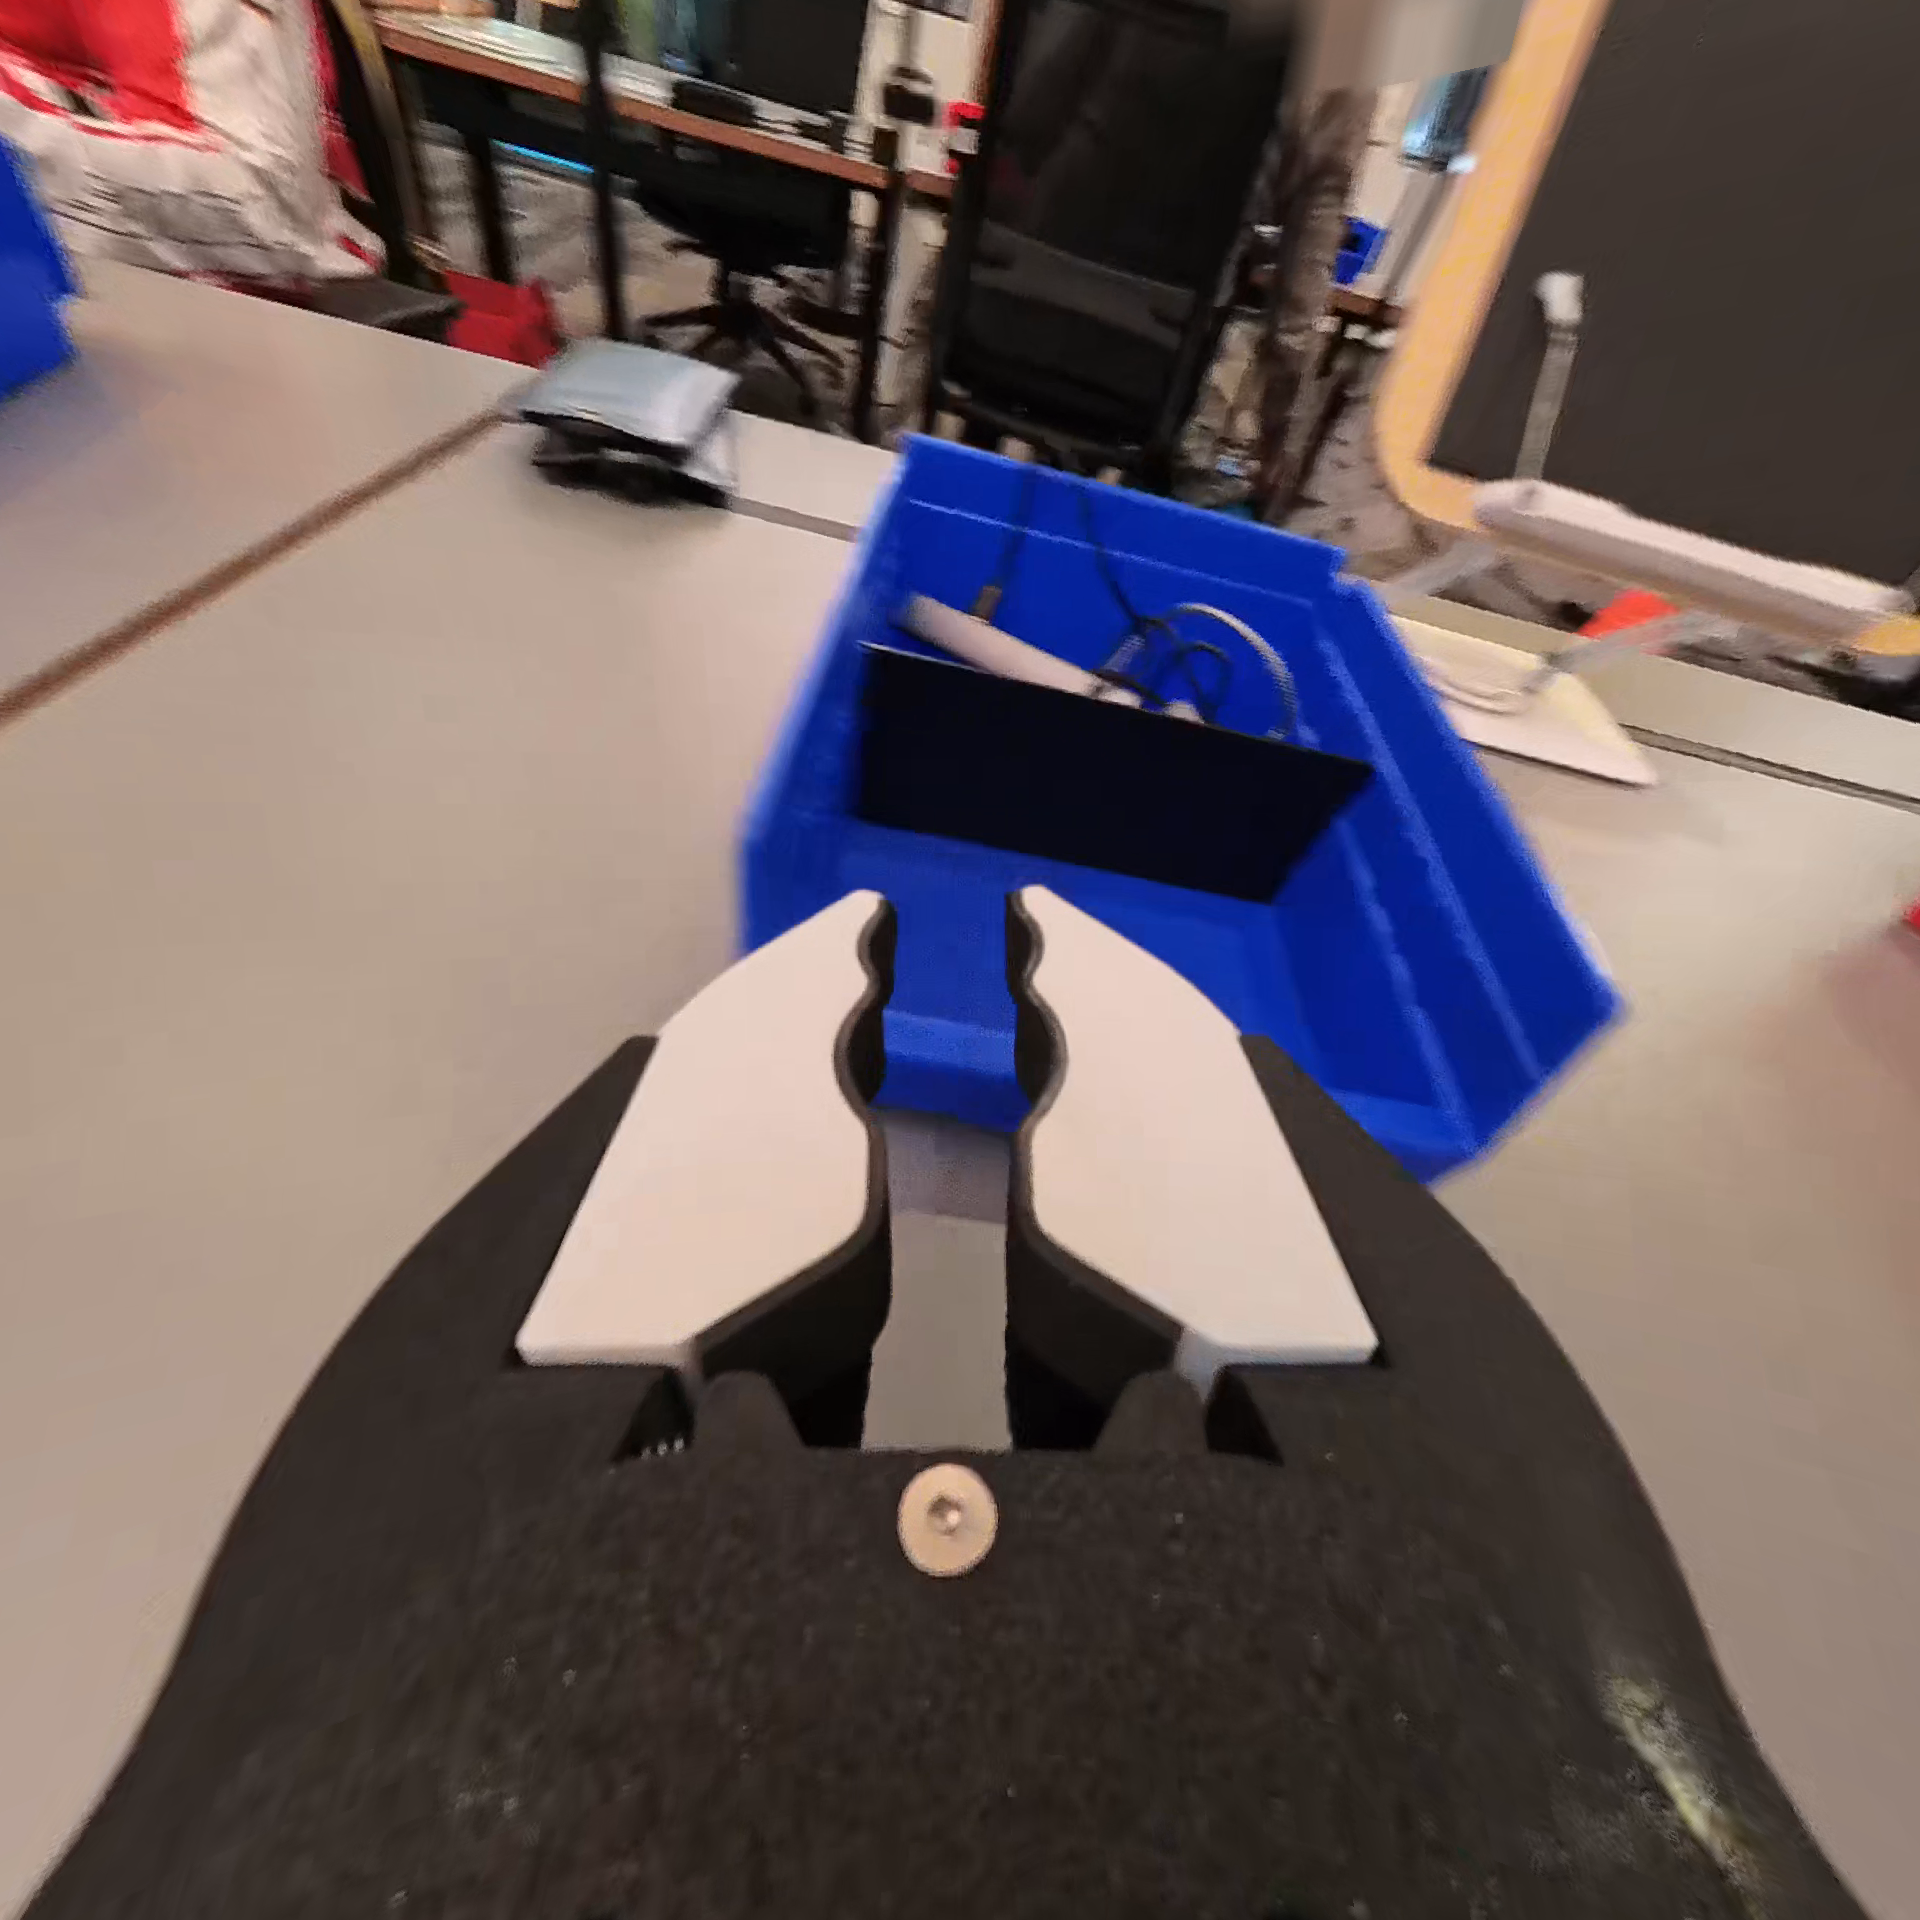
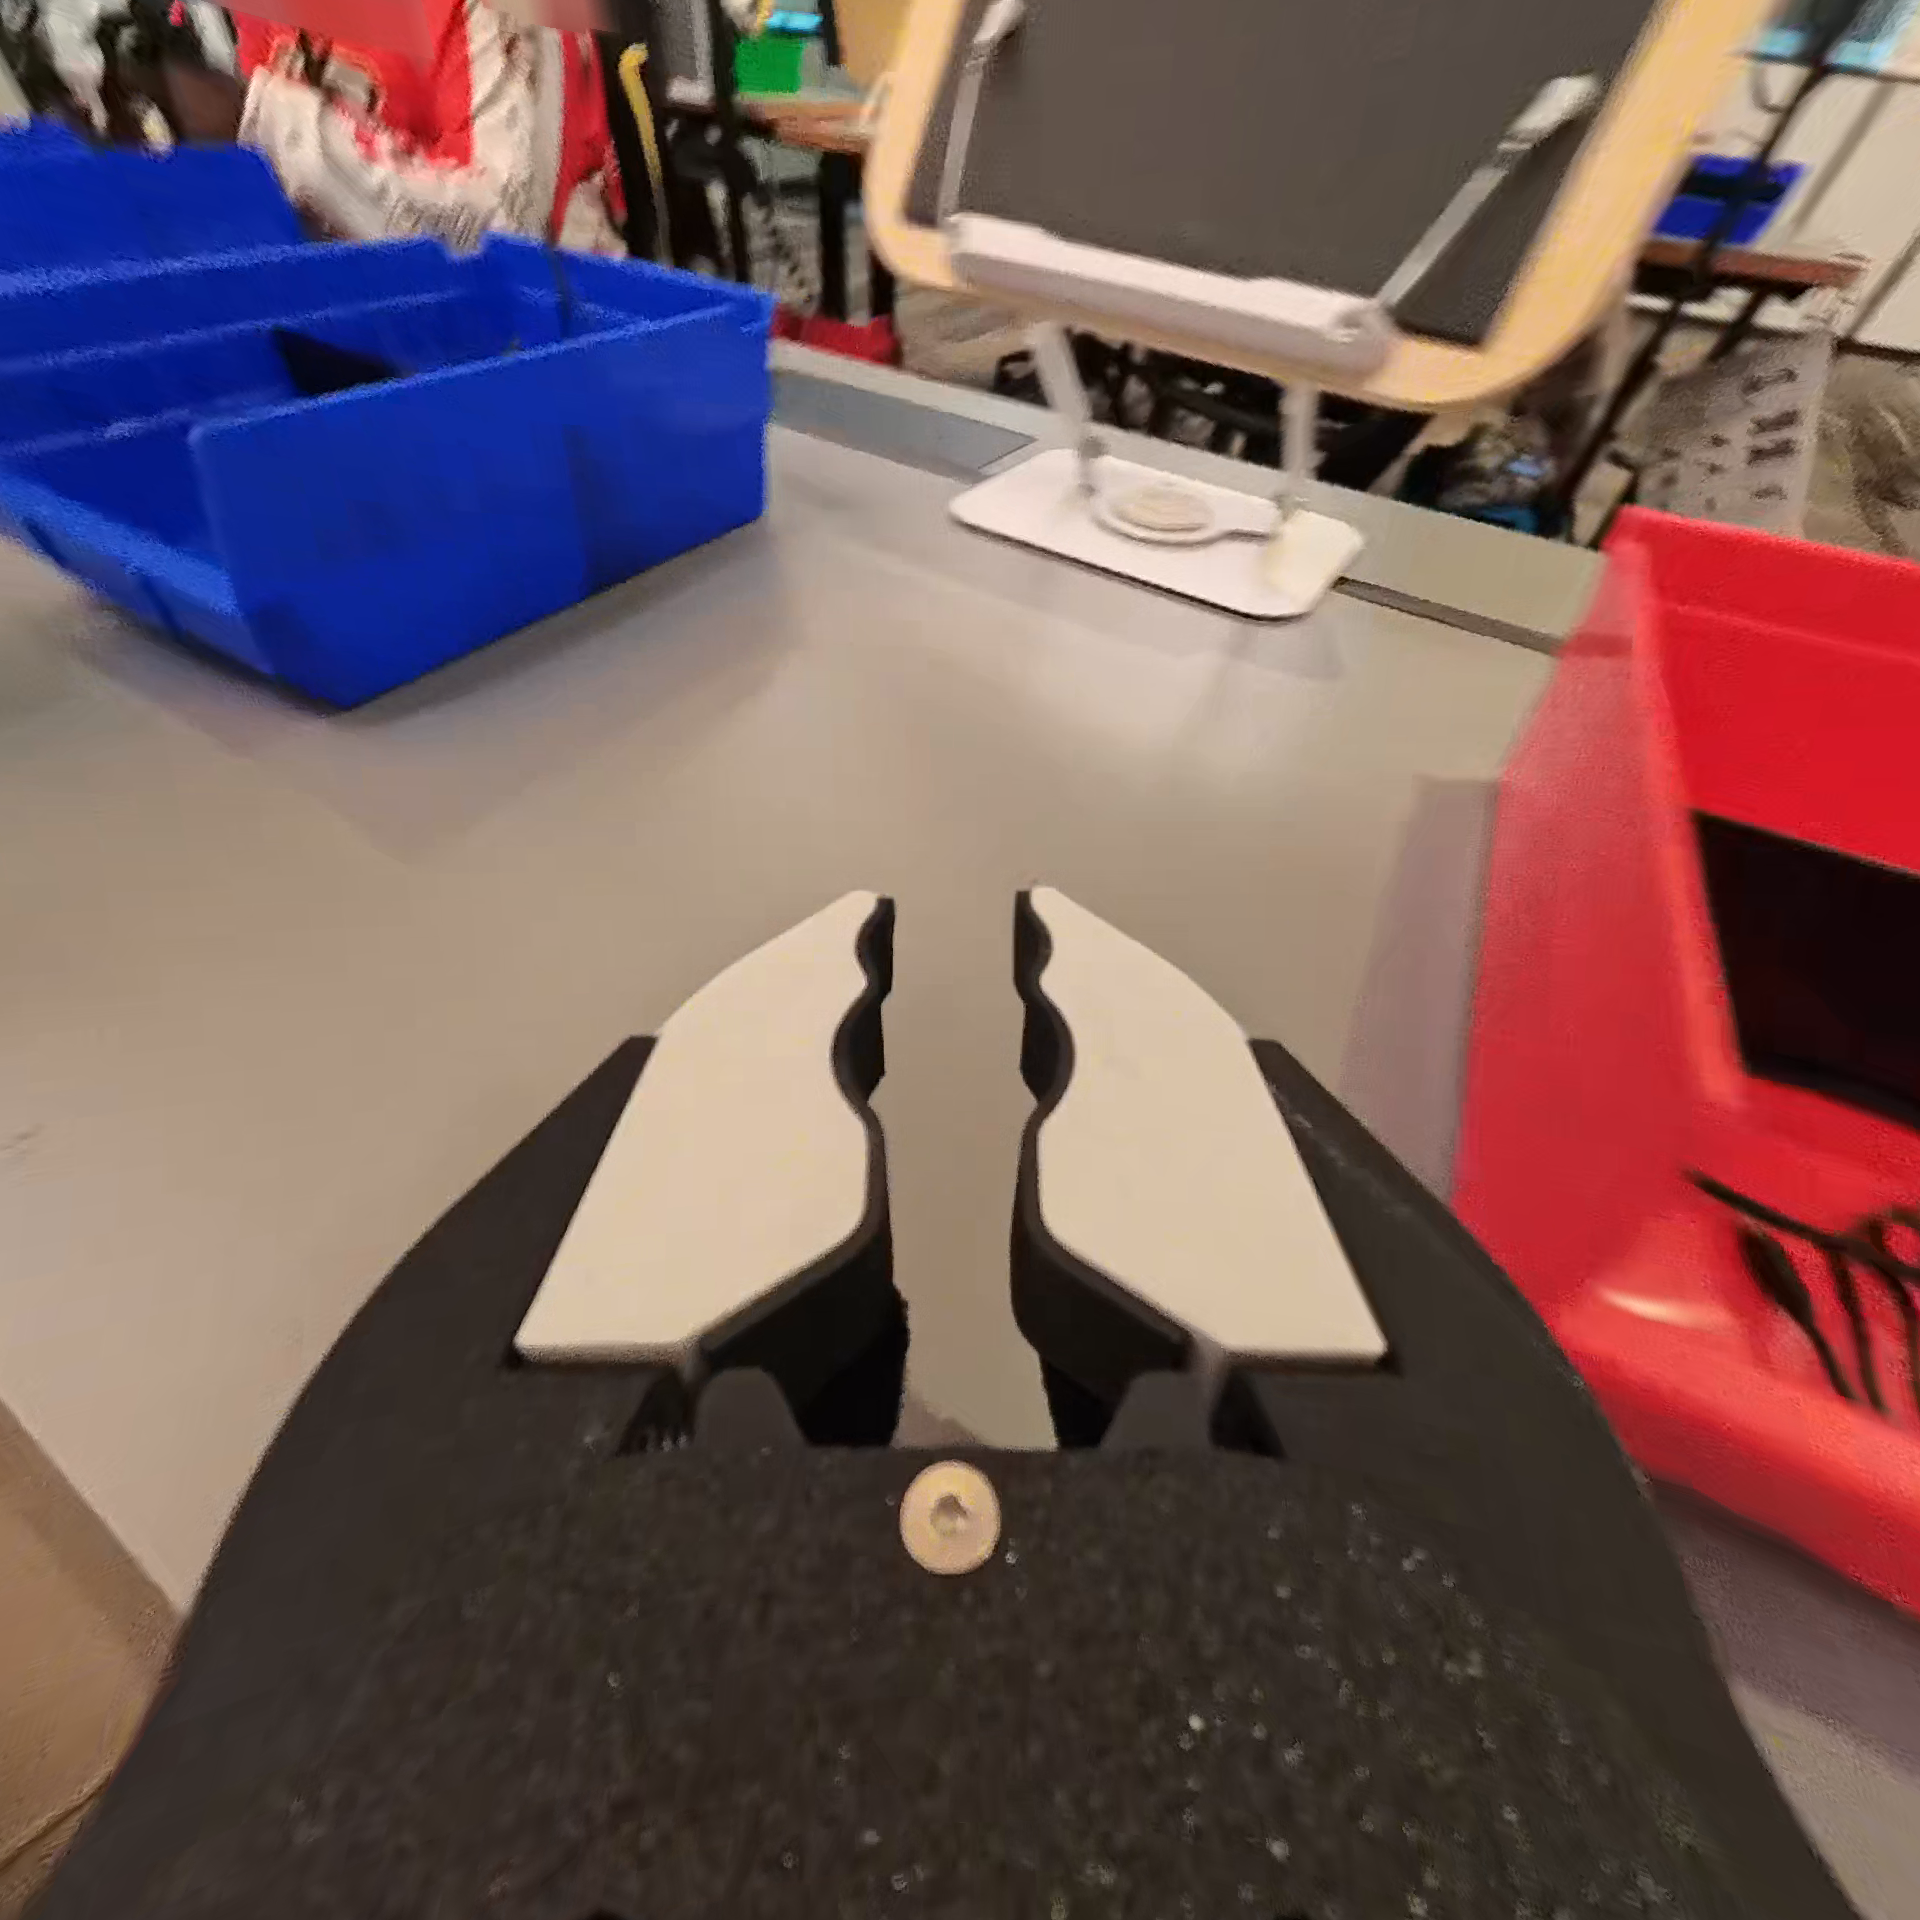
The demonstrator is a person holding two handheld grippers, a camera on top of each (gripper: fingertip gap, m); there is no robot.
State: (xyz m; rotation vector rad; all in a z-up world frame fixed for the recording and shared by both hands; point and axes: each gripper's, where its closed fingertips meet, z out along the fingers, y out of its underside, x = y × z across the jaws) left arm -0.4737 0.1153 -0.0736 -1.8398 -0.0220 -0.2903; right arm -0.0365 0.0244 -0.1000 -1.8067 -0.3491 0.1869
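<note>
My left gripper is open with a narrow gap and empty, its tips over the near end of a blue bin on the grey table. A black divider splits the bin; behind it lie a white tube and black cables. My right gripper is open with a narrow gap and empty, above bare table. The blue bin shows at the left in the right wrist view, and a red bin with black cable ties stands at the right.
A tablet in a tan frame on a white stand stands at the table's far edge; it also shows in the left wrist view. A dark pouch lies far left. Another blue bin is at the left edge. Chairs and desks stand beyond.
</note>
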